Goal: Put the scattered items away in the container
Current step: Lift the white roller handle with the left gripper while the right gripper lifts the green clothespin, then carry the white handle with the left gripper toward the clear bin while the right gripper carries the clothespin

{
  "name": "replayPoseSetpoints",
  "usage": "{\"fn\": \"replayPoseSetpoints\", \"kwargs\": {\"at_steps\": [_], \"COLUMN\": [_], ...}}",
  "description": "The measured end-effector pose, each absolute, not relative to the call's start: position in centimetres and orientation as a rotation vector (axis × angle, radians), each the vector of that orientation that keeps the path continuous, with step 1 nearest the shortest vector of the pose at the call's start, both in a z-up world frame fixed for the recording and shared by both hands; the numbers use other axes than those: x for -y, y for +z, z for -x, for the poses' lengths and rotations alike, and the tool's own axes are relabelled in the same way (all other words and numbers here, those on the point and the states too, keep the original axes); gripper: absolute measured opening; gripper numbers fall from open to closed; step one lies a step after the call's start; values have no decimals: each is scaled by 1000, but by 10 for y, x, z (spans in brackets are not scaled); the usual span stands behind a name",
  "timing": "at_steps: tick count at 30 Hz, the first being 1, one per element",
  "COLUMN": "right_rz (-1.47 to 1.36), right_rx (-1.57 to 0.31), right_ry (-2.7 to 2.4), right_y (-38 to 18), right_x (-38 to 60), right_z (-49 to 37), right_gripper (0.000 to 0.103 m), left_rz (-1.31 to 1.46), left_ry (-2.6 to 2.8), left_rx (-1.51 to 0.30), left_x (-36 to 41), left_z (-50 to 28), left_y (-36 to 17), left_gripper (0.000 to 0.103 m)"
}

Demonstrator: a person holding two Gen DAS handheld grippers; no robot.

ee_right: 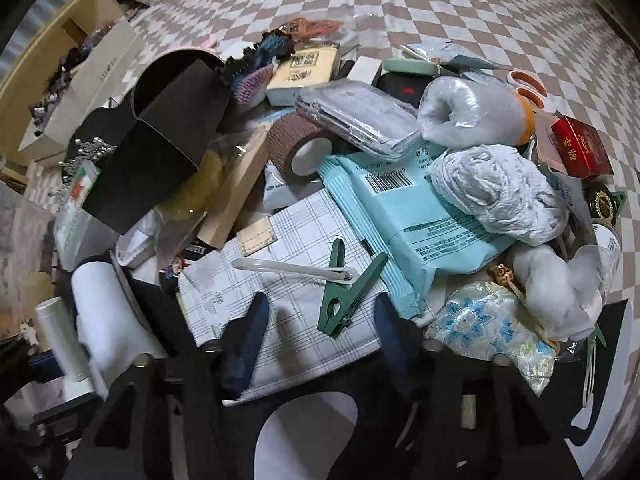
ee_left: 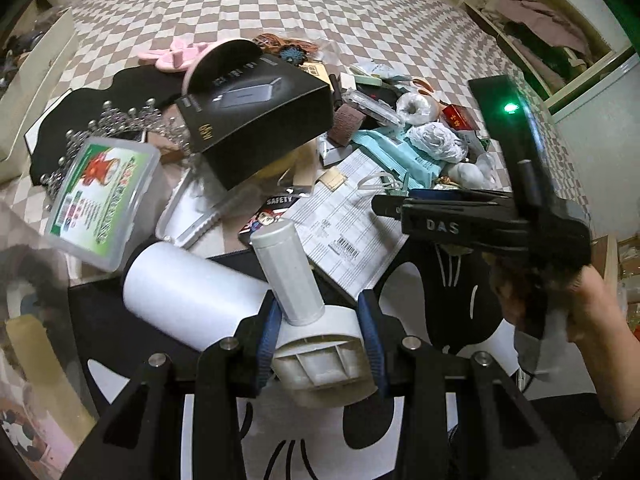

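Note:
My left gripper (ee_left: 320, 320) is shut on the round base of a white roller tool (ee_left: 192, 292), its blue pads pressing on both sides. The tool's pale handle sticks forward and its white roll points left. That tool (ee_right: 96, 304) also shows at the left edge of the right wrist view. My right gripper (ee_right: 320, 312) stands open, pointing down over a pile of small items, and in the left wrist view this right gripper (ee_left: 384, 204) is black, held by a hand (ee_left: 592, 304). A green clothes peg (ee_right: 344, 300) lies on a printed sheet (ee_right: 280, 280) between its fingers, untouched. I cannot pick out the container.
The pile holds a black box (ee_left: 256, 120), a clear box with a green label (ee_left: 104, 196), a teal packet (ee_right: 420, 216), a red box (ee_right: 580, 148) and orange-handled scissors (ee_right: 528, 88). Everything lies on a checkered sheet (ee_left: 320, 8). An open cupboard (ee_left: 540, 20) stands at the right.

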State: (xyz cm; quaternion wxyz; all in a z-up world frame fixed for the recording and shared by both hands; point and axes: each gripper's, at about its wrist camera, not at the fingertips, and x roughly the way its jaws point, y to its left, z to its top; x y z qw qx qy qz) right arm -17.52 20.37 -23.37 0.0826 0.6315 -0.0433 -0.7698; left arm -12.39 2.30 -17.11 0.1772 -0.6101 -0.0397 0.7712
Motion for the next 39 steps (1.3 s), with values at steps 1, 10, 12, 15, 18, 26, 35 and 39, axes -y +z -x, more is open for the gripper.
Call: {"fn": "replayPoseSetpoints", "kwargs": {"at_steps": [1, 10, 12, 15, 18, 26, 35, 39], "right_rz": [-1891, -1869, -1857, -1805, -1755, -1593, -1382, -1303], "right_rx": [117, 2, -6, -26, -15, 77, 203, 215], "right_ry": [-2307, -2360, -2350, -2360, -2383, -2481, -2544, -2543], "right_y": [-235, -235, -232, -218, -199, -142, -77, -57], "right_x": [-203, -198, -195, -191, -193, -200, -199, -191], "right_z": [176, 180, 177, 171, 164, 149, 133, 123], "right_gripper": [44, 22, 22, 22, 22, 22, 22, 22], "left_rz": [1726, 1711, 1706, 1698, 1682, 1585, 1439, 1377], "left_ry": [2184, 2210, 2222, 2250, 2286, 2397, 2495, 2531], "left_rx": [117, 134, 135, 146, 161, 213, 272, 284], "left_x": [-22, -20, -16, -8, -1, 20, 38, 46], "left_z": [123, 118, 113, 108, 104, 90, 73, 68], "left_y": [-171, -168, -164, -158, -151, -115, -72, -56], "left_gripper": [39, 39, 39, 39, 39, 39, 39, 39]}}
